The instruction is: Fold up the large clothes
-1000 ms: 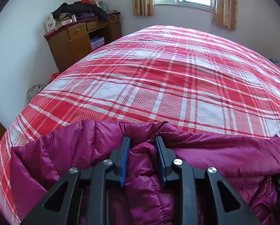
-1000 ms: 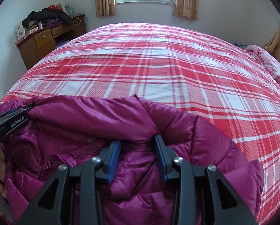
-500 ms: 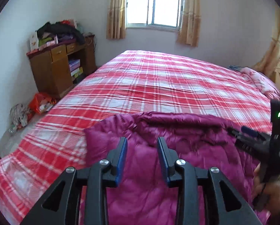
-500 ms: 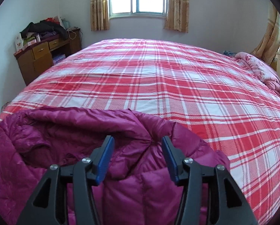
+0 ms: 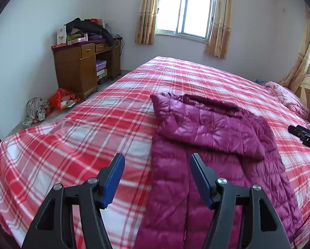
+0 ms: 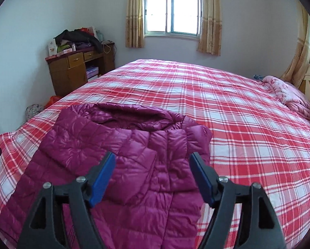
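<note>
Black claws with blue pads

The left claw and right claw share black angular frames with triangular cutouts, silver screws at the pivots and flat blue pads lining each finger's inner face; beside the right claw's body, a thin red cable.

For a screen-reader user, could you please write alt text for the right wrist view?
A purple puffer jacket lies on a red plaid bed, one sleeve folded across it. The right gripper hovers above with jaws open and empty.
</note>
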Available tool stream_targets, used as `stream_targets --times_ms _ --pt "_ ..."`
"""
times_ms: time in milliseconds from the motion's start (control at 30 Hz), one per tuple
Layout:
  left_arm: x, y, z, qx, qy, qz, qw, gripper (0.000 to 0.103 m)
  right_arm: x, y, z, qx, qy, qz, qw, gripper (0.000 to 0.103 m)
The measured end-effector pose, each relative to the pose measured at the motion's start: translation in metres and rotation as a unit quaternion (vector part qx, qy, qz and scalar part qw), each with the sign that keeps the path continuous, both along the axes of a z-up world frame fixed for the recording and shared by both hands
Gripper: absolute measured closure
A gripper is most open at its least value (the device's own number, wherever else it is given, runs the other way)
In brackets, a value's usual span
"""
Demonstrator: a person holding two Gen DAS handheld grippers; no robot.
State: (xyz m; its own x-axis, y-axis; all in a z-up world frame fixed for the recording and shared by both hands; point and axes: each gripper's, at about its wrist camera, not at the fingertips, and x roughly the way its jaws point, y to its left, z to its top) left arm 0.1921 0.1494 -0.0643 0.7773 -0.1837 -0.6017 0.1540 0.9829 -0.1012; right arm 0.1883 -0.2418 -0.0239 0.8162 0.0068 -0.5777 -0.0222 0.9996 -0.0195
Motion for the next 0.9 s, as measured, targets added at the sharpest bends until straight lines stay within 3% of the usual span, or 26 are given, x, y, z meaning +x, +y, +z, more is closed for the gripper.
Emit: stream_targets --times_ms 167,333,500,900 --pt "-0.036 0.007 -0.011 0.018 0.001 -0.022 0.9996 0.037 -0.041 -0.005 -0.002 -0.006 0.004 -0.007 1.0 0.024" --pt "-0.064 0.01 -0.013 0.006 0.003 -0.05 0.9987 0.037 -0.074 -0.004 -0.006 -0.007 0.005 -0.014 1.0 0.024" --pt "-0.095 0.007 -0.005 0.056 -0.028 -0.073 0.9954 0.037 -0.114 -0.008 -0.005 -0.026 0.0 -0.021 0.999 0.024" --pt "-0.129 0.003 -0.01 0.087 -0.044 -0.099 0.9903 0.037 -0.158 -0.009 -0.013 -0.047 0.0 -0.056 0.997 0.024"
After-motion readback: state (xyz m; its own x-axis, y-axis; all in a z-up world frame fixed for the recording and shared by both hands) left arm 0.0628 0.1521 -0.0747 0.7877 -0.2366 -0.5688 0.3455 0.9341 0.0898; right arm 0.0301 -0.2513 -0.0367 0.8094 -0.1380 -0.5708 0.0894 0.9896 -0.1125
